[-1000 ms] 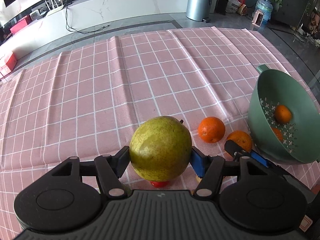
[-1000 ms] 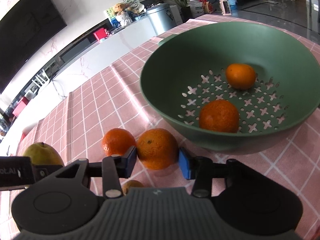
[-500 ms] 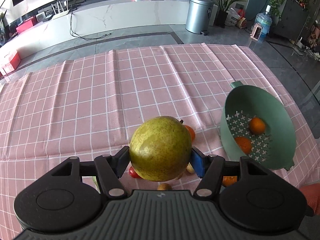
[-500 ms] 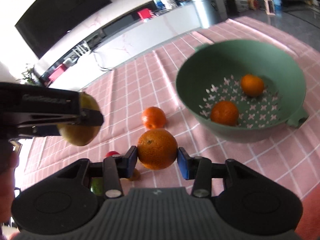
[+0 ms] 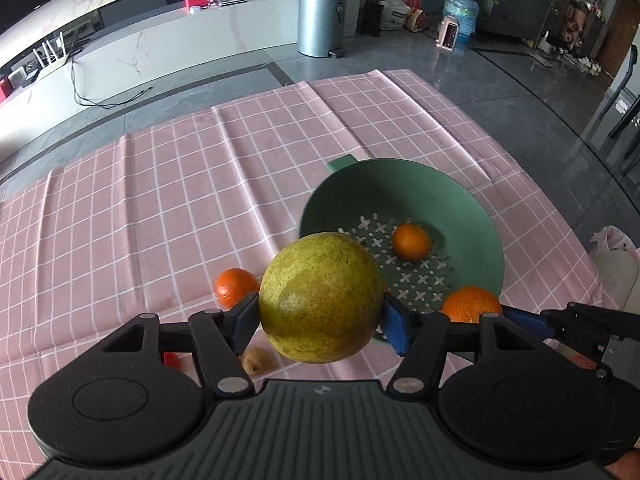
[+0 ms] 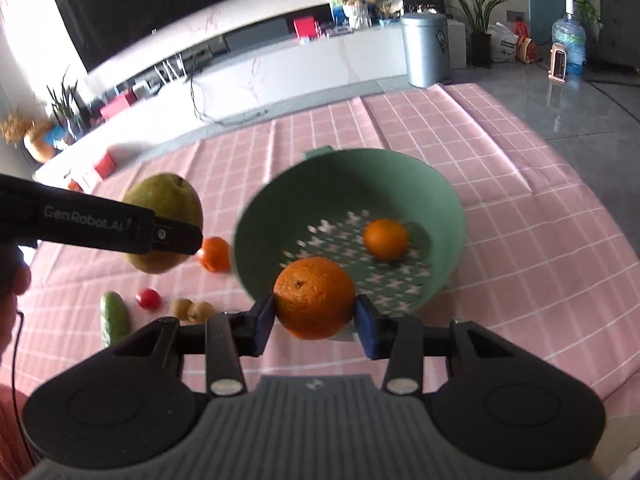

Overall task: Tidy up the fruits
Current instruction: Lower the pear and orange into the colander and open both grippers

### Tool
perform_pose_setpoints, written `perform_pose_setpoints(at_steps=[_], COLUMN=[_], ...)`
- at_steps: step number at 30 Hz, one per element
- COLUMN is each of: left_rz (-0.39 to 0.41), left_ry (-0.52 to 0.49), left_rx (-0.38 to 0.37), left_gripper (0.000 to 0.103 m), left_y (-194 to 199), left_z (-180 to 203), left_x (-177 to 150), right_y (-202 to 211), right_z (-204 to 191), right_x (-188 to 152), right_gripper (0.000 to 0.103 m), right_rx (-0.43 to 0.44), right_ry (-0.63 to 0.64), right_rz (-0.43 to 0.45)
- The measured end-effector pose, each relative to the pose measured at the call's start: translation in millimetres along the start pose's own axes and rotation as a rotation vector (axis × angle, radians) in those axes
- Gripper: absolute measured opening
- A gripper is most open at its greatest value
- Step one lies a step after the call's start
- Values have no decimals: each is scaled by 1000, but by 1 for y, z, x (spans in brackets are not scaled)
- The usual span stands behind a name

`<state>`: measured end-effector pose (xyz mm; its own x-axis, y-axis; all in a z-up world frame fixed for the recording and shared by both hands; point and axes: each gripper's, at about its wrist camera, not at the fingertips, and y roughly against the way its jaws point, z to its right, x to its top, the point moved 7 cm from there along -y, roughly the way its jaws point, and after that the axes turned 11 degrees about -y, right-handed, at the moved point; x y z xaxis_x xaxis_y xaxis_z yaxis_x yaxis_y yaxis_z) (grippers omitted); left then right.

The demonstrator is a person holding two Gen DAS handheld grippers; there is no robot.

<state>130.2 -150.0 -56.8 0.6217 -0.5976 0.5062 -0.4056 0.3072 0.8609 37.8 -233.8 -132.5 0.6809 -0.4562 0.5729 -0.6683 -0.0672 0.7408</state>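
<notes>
Both grippers are loaded and carried above the pink checked tablecloth (image 5: 160, 208): the left gripper (image 5: 320, 320) is clamped on a large yellow-green pear (image 5: 320, 296), its pads pressing the fruit's widest part, and the right gripper (image 6: 315, 320) is clenched on an orange (image 6: 315, 297) at its middle. The green colander (image 6: 424, 196) sits just ahead of both, with one small orange (image 6: 385, 239) resting on its perforated floor; in the left view the pear hides part of the bowl, so whether more fruit lies there cannot be told. The step in hand looks like delivery of both fruits into the colander. To do it well, each fruit should be brought fully past the near rim and lowered close to the floor before the jaws part, since a drop from height could bounce the orange out or bruise the pear. The pear is heavy and round, so the grip should hold firm until it is low. Releasing one after the other, on separate sides of the bowl, would keep the grippers from colliding. Outside the bowl lie another orange (image 6: 216, 254), a small red fruit (image 6: 149, 298), a cucumber (image 6: 115, 316) and two little brown fruits (image 6: 191, 309).
</notes>
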Motion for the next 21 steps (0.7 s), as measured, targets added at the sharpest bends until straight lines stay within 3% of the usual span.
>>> perform_pose_setpoints(at_steps=[3,8,21], left_rz=[-20,-70,-143], left_ry=[-35,-113,-134], left_rx=[-37,-16,-23], left_gripper=[73,73,73], left_y=[-13,-38,-79], left_z=[18,37,34], left_x=[10,18,25], right_y=[-4,-15,-54], right_z=[17,24,16], right_x=[8,20,14], right_gripper=[40,40,40], right_rx=[-34,-33,-41], right_ry=[60,192,390], right_rz=[-37,-92,-203])
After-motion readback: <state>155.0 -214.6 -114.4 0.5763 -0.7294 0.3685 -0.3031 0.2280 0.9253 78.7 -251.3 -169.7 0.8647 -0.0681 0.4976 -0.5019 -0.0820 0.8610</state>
